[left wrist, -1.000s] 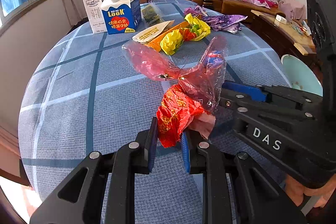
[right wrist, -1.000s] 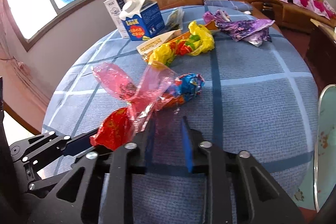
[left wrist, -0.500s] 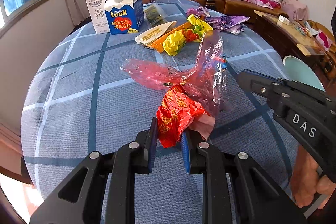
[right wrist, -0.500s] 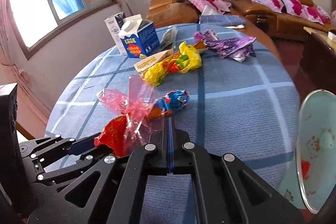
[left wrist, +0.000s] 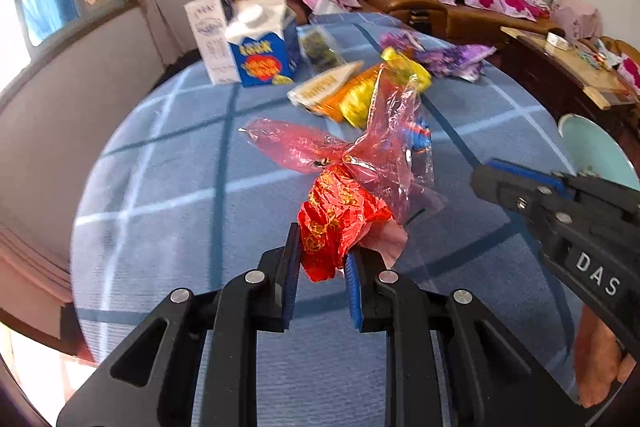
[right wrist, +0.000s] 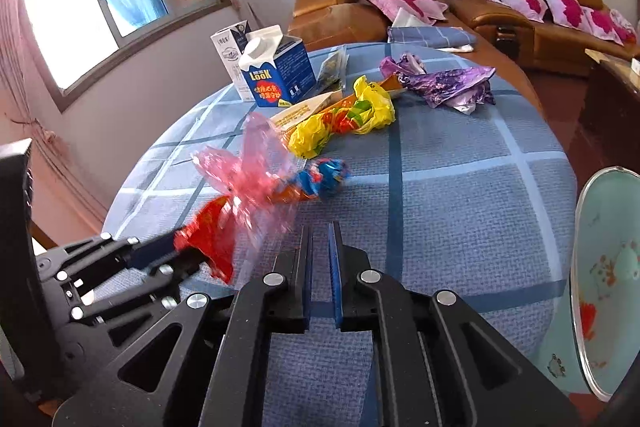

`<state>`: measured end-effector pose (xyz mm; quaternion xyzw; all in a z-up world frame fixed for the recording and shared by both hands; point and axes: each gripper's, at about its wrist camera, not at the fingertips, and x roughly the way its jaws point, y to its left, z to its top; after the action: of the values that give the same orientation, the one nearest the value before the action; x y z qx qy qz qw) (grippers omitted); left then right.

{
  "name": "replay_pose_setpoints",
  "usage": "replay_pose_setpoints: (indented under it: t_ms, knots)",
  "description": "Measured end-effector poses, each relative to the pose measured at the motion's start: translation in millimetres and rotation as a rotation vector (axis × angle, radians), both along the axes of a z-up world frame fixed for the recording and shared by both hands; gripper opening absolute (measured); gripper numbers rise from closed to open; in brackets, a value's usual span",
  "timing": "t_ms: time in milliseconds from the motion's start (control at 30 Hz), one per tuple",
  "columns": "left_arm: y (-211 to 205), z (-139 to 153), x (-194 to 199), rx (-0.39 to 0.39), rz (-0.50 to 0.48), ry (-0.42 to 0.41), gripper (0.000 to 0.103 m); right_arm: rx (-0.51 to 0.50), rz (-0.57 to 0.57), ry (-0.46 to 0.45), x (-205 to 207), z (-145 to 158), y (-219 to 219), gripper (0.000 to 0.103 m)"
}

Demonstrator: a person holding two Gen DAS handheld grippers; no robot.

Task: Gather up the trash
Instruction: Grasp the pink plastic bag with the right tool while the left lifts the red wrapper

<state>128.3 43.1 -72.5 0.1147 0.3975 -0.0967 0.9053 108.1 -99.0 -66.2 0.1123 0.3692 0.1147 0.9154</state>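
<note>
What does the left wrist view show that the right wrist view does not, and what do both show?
Only the left wrist view: the left gripper from behind, shut on the red wrapper, and a hand under the right gripper.

Only the right wrist view: the right gripper's own jaws, nearly closed on nothing, and the blue wrapper unobscured.

Both: the pink bag, the milk cartons, the yellow wrapper, the purple wrapper, the checked tablecloth and the sofa.

Two cartons – blue milk carton (right wrist: 280,75), white carton (right wrist: 230,51). One purple wrapper (right wrist: 444,85), one yellow wrapper (right wrist: 340,119), one red wrapper (left wrist: 336,219) – one pink bag (left wrist: 320,147).
</note>
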Motion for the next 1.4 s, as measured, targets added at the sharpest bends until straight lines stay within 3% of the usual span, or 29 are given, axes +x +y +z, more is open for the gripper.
replay_pose_setpoints:
  t_ms: [133,200,467,533,633,700,800,867,1067,1267,1400]
  knots:
    - [3.5,10.9,0.4,0.072,0.056,-0.082,0.020,-0.004,-0.005,0.003,0.9,0.1,0.1,0.009]
    - [2.6,20.8,-2.3,0.144,0.075,-0.172,0.020,-0.006,-0.012,0.003,0.5,0.0,-0.9,0.009]
    - [-3.2,46.6,-20.9,0.251,0.003,-0.368,0.020,0.001,-0.034,-0.006,-2.4,3.2,-7.9,0.009]
    - [3.6,47.6,-19.1,0.243,0.007,-0.351,0.020,0.005,-0.036,-0.006,-2.3,3.4,-9.5,0.009]
    - [24.4,52.9,-14.1,0.149,0.027,-0.288,0.020,0.004,-0.034,-0.003,-0.3,2.6,-8.4,0.009]
    - [36.5,55.6,-11.7,0.128,0.061,-0.275,0.020,0.006,-0.026,0.000,2.7,2.5,-5.5,0.009]
    - [55.0,54.9,-1.6,0.132,0.134,-0.261,0.020,0.013,-0.015,0.001,13.3,6.0,3.1,0.011]
    - [69.5,53.9,10.6,0.123,0.178,-0.245,0.020,0.019,-0.006,0.000,23.3,10.2,12.2,0.021]
    - [108.8,47.9,51.9,0.083,0.282,-0.208,0.020,-0.002,0.031,-0.016,63.2,21.7,50.8,0.025]
    - [128.6,41.7,89.5,0.084,0.331,-0.196,0.020,0.018,0.025,0.024,115.6,18.9,80.1,0.026]
    - [135.5,36.4,105.0,0.069,0.339,-0.177,0.020,-0.020,0.026,0.083,145.3,2.8,96.3,0.026]
